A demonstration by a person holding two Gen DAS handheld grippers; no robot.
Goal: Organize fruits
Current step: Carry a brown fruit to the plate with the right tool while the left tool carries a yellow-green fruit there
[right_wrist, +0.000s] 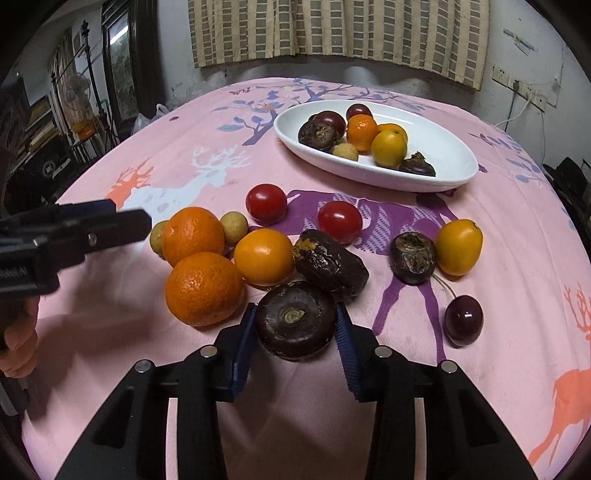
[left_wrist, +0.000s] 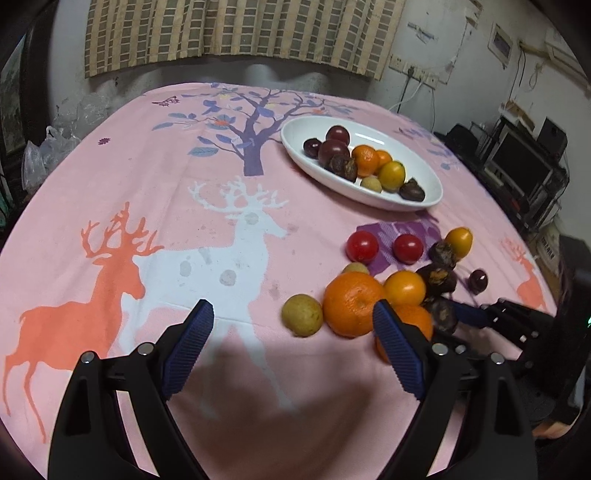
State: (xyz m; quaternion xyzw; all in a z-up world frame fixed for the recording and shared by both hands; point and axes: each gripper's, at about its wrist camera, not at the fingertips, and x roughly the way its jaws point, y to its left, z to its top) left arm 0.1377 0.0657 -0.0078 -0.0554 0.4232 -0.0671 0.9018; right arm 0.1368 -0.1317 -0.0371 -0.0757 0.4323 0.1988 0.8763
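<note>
Pink cotton cloth (right_wrist: pixel 122 332) printed with deer and a purple tree covers the round table, under a checked curtain (right_wrist: pixel 332 29) against a scuffed white wall. Toward the far side sits a white oval ceramic dish (right_wrist: pixel 450 155), already carrying several dark plums, small oranges, yellow fruits and dark brown knobbly pieces, which suggests it is the collecting place and the task is partly done.

Nearer the cameras, a loose cluster waits on the cloth: two large dimpled oranges (right_wrist: pixel 203 288), a smooth yellow-orange fruit (right_wrist: pixel 264 256), two red cherry tomatoes (right_wrist: pixel 266 203), small tan longan-like balls (right_wrist: pixel 233 225), a yellow oval fruit (right_wrist: pixel 458 246), a dark stemmed cherry (right_wrist: pixel 463 319) and several dark brown water-chestnut-like corms.

The right gripper (right_wrist: pixel 295 325) has its blue ribbed fingers (right_wrist: pixel 243 347) on either side of the nearest round dark brown corm (right_wrist: pixel 295 319), both pads appearing to touch its flanks; it reads as clasping that corm, probably because this piece lies closest and free of the pile. Whether the corm is off the cloth cannot be told.

The left gripper (left_wrist: pixel 293 325) hangs spread wide and empty above the cloth, just beside the oranges, likely parked clear so the right one can work. Carrying the corm over the cluster to the dish looks like the next move; its rounded sides could slip.
</note>
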